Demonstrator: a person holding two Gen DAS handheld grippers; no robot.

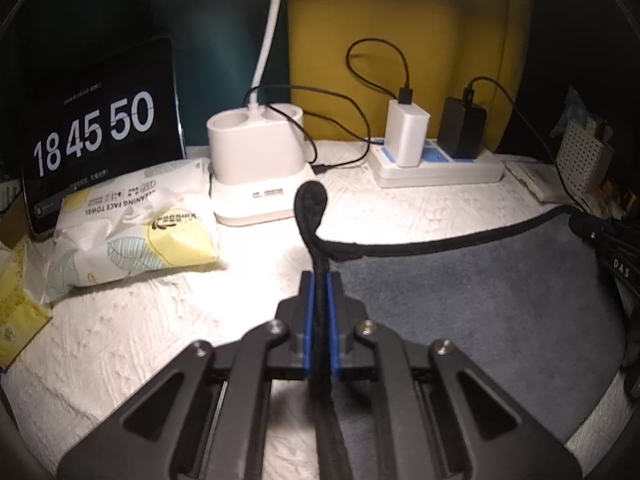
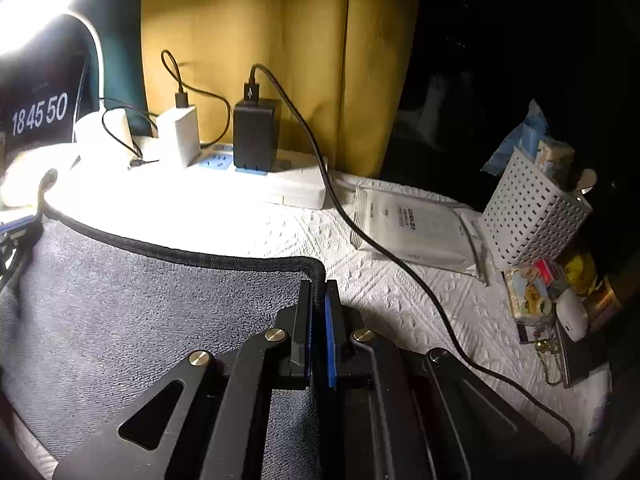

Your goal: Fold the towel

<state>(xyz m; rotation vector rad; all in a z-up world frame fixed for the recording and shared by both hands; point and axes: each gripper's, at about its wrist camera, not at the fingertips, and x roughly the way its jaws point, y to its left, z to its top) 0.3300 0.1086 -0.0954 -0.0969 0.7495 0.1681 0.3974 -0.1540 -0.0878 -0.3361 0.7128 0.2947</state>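
Observation:
The grey towel with a black hem lies over the white textured table cover. My left gripper is shut on the towel's left corner, and the black hem loop sticks up past the blue pads. My right gripper is shut on the towel's right corner at the black hem. The hem stretches taut between the two grippers. The right gripper shows at the right edge of the left wrist view, and the left gripper at the left edge of the right wrist view.
Behind the towel stand a white lamp base, a power strip with two chargers, and a clock screen. A face-towel pack lies at left. A black cable, a white pack and a perforated basket are at right.

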